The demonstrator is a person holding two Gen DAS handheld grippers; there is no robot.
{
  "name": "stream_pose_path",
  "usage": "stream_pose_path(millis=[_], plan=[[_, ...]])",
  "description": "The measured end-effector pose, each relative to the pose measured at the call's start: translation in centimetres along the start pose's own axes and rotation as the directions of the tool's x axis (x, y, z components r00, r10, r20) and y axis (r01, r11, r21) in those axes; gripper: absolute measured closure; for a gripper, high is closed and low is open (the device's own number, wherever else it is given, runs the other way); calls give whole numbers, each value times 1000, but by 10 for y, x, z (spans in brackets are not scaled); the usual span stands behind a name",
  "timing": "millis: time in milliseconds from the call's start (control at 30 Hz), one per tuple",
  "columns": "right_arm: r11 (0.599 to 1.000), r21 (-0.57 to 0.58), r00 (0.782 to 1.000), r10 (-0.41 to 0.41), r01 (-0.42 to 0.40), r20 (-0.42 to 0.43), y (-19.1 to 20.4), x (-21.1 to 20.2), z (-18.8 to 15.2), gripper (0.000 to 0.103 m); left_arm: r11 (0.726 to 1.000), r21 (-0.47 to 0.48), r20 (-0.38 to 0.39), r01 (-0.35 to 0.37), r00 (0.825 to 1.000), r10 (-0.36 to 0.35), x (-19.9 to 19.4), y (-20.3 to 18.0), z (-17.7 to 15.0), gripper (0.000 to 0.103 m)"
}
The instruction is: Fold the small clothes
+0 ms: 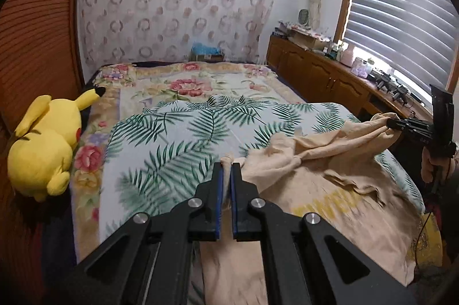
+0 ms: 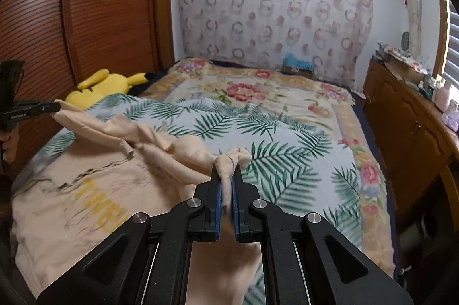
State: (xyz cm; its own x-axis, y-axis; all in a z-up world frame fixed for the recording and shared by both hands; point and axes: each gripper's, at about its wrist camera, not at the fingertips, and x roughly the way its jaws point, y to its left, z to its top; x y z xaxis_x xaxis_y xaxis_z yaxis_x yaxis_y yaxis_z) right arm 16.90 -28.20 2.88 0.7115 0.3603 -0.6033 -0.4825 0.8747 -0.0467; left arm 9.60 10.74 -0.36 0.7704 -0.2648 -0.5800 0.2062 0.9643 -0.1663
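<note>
Left gripper (image 1: 227, 166): nearest the left wrist lens, at 6 o'clock, jaws clamped on a pinch of the beige shirt's edge
Right gripper (image 2: 227, 170): at 6 o'clock in its own view, jaws clamped on another bunched tuft of the same cloth; from the left wrist it shows at 3 o'clock, held by a hand (image 1: 430, 164)
Beige shirt (image 1: 330, 184): lies on the palm-leaf quilt (image 1: 178, 138), yellow lettering up, its far edge lifted between the two grips and sagging in the middle
Step in hand: likely raising the far edge to fold it over the body
Doing it well: keep both grips level and equally tensioned so the sag flattens, then lay the edge down square
Bystander: yellow plush toy (image 1: 43, 144) at 9 o'clock, well apart
Containers: small cardboard box (image 1: 208, 56) at 12 o'clock past the bed; a blue thing sits on top of it, contents not discernible
</note>
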Motion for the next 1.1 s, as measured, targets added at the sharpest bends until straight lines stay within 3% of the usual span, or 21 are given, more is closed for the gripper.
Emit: stream_pose_path(millis=[300, 500, 600, 767, 900, 1000, 1033, 1100], plan=[[999, 43, 1000, 16, -15, -7, 16, -75, -68, 100, 999, -38, 32, -21, 999, 22, -66, -11, -65, 102], [998, 59, 1000, 19, -18, -20, 23, -105, -92, 100, 997, -80, 65, -7, 998, 12, -98, -5, -81, 102], [998, 54, 999, 25, -23, -33, 23, -113, -100, 100, 996, -86, 20, -22, 1000, 23, -92, 2, -91, 102], [997, 81, 988, 30, -18, -149, 20, -91, -126, 99, 991, -105, -60, -81, 995, 75, -73, 12, -109, 95], [996, 92, 981, -3, 21, -192, 16, -78, -135, 89, 989, -97, -65, -110, 992, 104, -70, 15, -108, 79], [996, 91, 984, -9, 26, -180, 12, -78, -131, 83, 990, -79, -51, -114, 993, 110, -69, 15, -99, 71], [996, 89, 986, -15, 30, -168, 10, -80, -128, 79, 991, -72, -48, -113, 993, 110, -68, 15, -96, 66], [995, 88, 988, -29, 43, -150, 6, -81, -121, 62, 993, -56, -49, -102, 994, 99, -65, 14, -89, 63]])
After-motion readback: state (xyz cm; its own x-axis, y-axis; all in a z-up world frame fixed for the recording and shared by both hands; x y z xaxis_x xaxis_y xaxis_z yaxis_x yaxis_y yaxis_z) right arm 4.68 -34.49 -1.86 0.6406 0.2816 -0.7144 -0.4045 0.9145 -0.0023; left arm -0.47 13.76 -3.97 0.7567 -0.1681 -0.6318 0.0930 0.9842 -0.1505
